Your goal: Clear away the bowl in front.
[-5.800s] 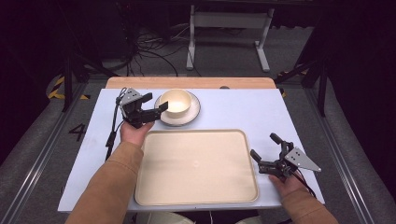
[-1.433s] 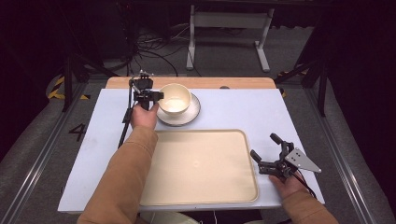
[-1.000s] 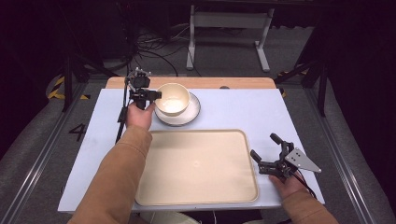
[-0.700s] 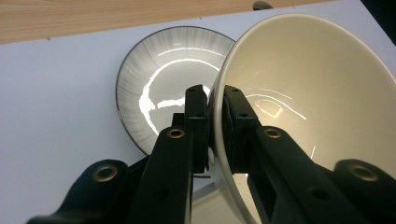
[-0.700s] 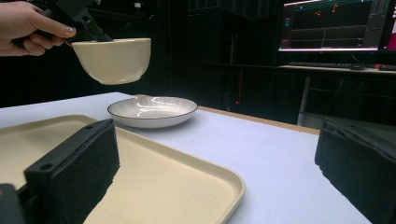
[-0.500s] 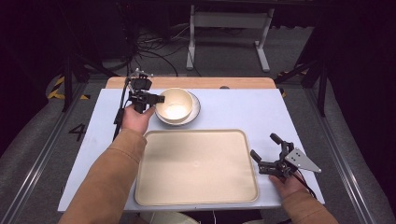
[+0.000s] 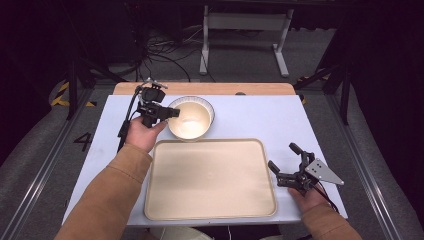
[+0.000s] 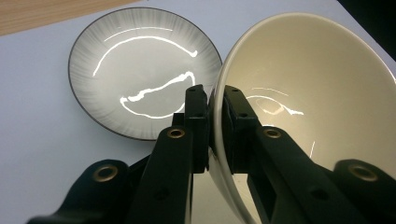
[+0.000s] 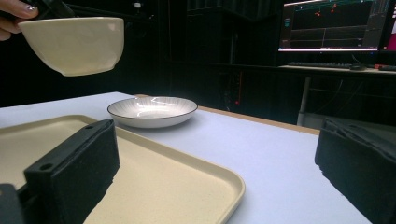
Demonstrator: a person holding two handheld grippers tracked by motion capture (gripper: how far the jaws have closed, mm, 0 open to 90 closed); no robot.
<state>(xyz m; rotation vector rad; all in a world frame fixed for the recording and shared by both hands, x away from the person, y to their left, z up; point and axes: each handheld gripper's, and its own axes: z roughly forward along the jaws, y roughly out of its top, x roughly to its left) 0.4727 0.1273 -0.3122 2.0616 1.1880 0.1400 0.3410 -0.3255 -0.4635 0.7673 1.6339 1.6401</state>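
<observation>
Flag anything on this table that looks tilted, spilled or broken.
Nothing is spilled or broken. The cream bowl is off the table, tilted, its rim clamped by the left gripper above the striped plate. The tray lies flat.

Cream bowl (image 7: 189, 120) with glossy plain interior, grey plate (image 8: 140, 70) with fine radial streaks and dark rim, beige speckled tray (image 7: 210, 180), pale blue-white table (image 7: 260, 117) with wood-toned far edge, black left gripper (image 8: 215, 112), black right gripper (image 7: 292, 167) with grey plate, tan sleeves (image 7: 107, 197)
</observation>
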